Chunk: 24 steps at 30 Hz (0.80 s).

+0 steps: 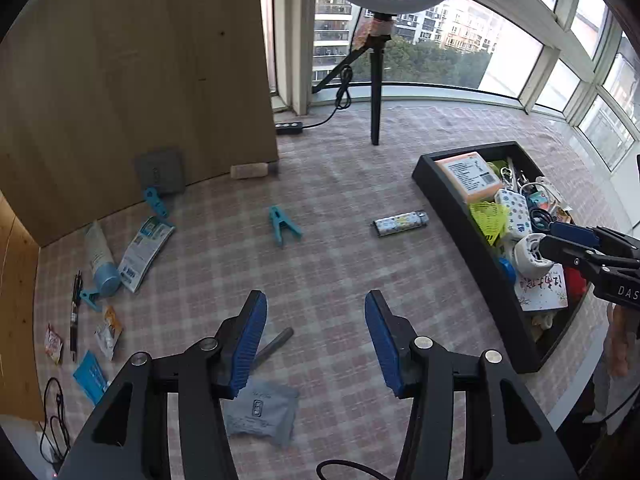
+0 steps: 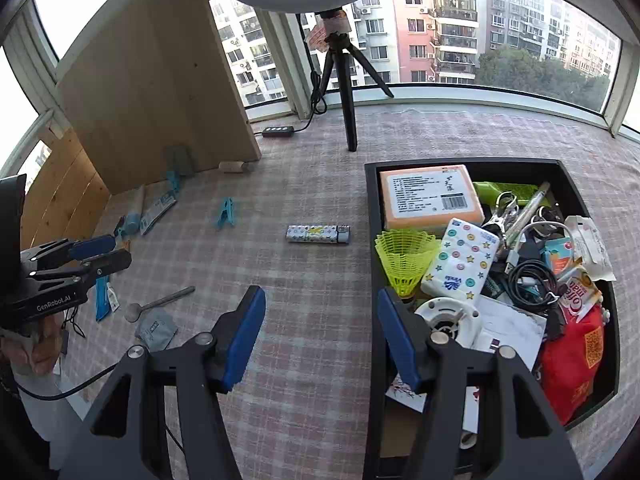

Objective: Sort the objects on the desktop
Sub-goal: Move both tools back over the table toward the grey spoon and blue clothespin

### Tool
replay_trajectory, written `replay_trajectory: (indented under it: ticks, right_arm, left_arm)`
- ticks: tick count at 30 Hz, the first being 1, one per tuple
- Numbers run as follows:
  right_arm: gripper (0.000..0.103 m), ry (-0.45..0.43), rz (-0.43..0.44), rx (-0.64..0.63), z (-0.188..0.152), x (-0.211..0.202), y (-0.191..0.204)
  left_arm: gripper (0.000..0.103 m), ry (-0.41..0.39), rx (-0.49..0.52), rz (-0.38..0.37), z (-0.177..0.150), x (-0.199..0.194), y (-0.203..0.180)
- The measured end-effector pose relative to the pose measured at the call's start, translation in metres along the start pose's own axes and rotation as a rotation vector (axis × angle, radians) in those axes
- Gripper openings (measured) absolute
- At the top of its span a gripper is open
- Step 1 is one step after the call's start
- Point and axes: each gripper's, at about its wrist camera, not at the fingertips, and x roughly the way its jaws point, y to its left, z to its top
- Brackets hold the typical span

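Left wrist view: jaws over loose items, tray to the right

Left gripper (image 1: 316, 344): jaws apart, nothing between them. Grey packet (image 1: 260, 412) and spoon (image 1: 272, 346) lie just below, at its left pad. Lighter (image 1: 401, 223) lies ahead, long axis crosswise, between both hands. Right gripper (image 2: 322, 334): jaws apart, empty, astride the black tray (image 2: 372, 240) wall; judged nearer the lighter. Worktop (image 1: 340, 280) carries all.
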Motion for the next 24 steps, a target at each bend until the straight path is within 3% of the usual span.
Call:
replay_trajectory:
  ticks: [6,13,18,24]
  right_arm:
    - [0.058,0.070,0.056,0.002,-0.020,0.032,0.026]
    - [0.058,0.137,0.086,-0.050,-0.041,0.066,0.070]
    - [0.058,0.176,0.096,-0.079,-0.042,0.085,0.095]
    - [0.058,0.182,0.057,-0.102,-0.012,0.107,0.107]
  left_arm:
    - [0.049,0.046,-0.163,0.068,-0.064,-0.005,0.084]
    - [0.049,0.086,-0.211,0.087,-0.119,0.001,0.115]
    - [0.049,0.095,-0.222,0.070,-0.127,0.010,0.116]
    - [0.049,0.092,-0.112,0.047,-0.109,0.025,0.095]
